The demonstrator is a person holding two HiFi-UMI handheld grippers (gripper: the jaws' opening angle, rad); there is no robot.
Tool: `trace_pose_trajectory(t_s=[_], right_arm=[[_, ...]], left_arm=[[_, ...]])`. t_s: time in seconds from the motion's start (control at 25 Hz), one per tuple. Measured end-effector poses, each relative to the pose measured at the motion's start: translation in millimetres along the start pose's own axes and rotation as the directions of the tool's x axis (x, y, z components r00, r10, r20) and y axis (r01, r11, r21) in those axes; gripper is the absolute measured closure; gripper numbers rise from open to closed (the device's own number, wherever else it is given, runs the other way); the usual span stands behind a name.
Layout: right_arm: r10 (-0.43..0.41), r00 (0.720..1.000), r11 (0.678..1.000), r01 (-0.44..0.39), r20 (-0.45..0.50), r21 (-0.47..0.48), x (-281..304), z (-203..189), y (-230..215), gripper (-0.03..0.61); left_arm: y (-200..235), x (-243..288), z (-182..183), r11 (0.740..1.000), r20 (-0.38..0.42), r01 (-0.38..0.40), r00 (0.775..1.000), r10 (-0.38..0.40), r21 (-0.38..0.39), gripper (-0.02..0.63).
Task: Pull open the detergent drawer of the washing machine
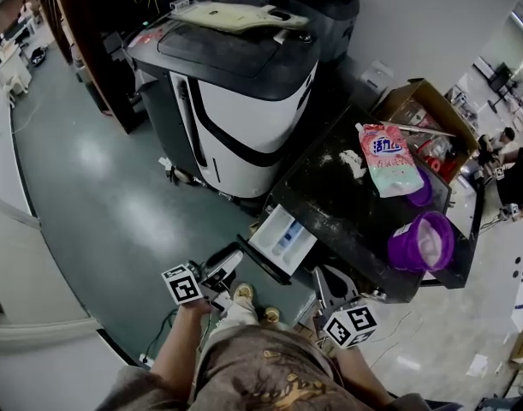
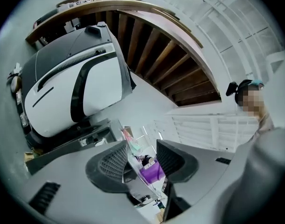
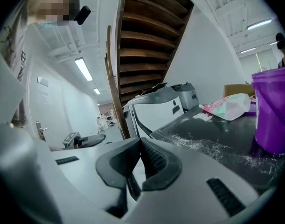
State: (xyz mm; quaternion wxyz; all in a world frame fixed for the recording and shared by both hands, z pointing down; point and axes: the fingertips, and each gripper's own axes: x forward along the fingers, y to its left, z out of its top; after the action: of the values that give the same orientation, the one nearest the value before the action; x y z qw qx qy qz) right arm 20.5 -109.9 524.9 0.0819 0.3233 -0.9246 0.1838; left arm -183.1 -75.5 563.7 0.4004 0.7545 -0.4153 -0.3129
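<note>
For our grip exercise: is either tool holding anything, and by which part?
Nothing is held: left tool open and empty, right tool shut and empty.

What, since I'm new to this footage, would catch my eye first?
The white detergent drawer stands pulled out of the washing machine, whose dark top is dusted with spilled white powder. On that top are a pink detergent bag and a purple tub; a big white-and-black machine stands behind.

Head view steeply down, gripper views low, all sharing purple tub [image 1: 422,242]
</note>
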Motion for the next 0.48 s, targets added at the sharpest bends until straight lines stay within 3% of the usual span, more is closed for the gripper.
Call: trace_pose_trajectory(t_s=[0.24,0.48], right_arm=[[-0.065,0.995,0.998,0.063,0.078,0.026,-20,17,-23,0.575],[-0.143,0.982,0.99,0.141,0.121,0.023,-42,26,-51,0.575]], left_arm=[[-50,28,21,0.993,-0.054,0.004,0.999,0.003,0.115,0.417],[-85,53,22,0.954,-0.1,-0.04,0.992,0.073,0.297,0.417]])
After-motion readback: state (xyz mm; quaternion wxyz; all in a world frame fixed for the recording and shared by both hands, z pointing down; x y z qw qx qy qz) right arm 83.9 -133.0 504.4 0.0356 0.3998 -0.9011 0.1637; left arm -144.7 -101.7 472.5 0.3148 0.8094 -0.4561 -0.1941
